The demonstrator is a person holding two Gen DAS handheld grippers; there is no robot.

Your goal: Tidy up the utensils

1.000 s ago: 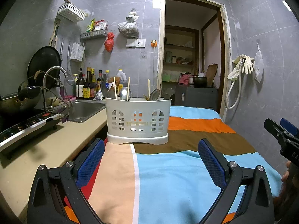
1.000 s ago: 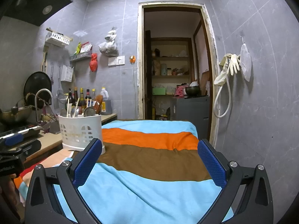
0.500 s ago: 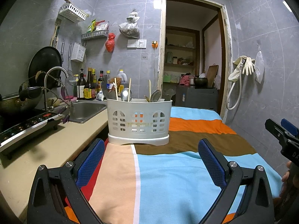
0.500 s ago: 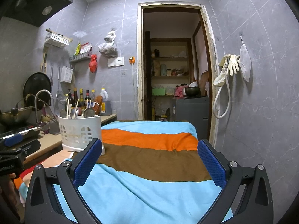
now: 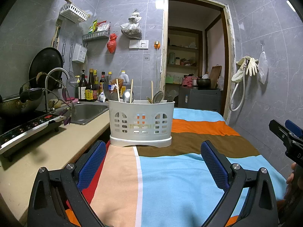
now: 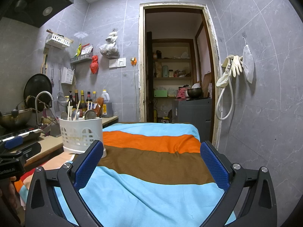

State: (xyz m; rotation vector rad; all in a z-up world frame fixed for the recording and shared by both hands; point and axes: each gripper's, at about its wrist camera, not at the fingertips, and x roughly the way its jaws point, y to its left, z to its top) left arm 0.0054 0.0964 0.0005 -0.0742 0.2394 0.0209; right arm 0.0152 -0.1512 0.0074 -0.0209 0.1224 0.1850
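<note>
Left wrist view: left tongs (image 5: 151, 162) spread wide, gripping nothing, aimed at the white utensil holder (image 5: 141, 124) on the striped cloth (image 5: 170, 179) beside the tabletop (image 5: 47, 151) — spoons (image 5: 128, 95) and chopsticks (image 5: 117, 89) upright inside, apparently sorted. Right tongs (image 6: 149, 162) equally wide, empty — holder (image 6: 81, 134) well left.

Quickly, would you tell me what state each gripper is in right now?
Left gripper: open, holding nothing.
Right gripper: open, holding nothing.
</note>
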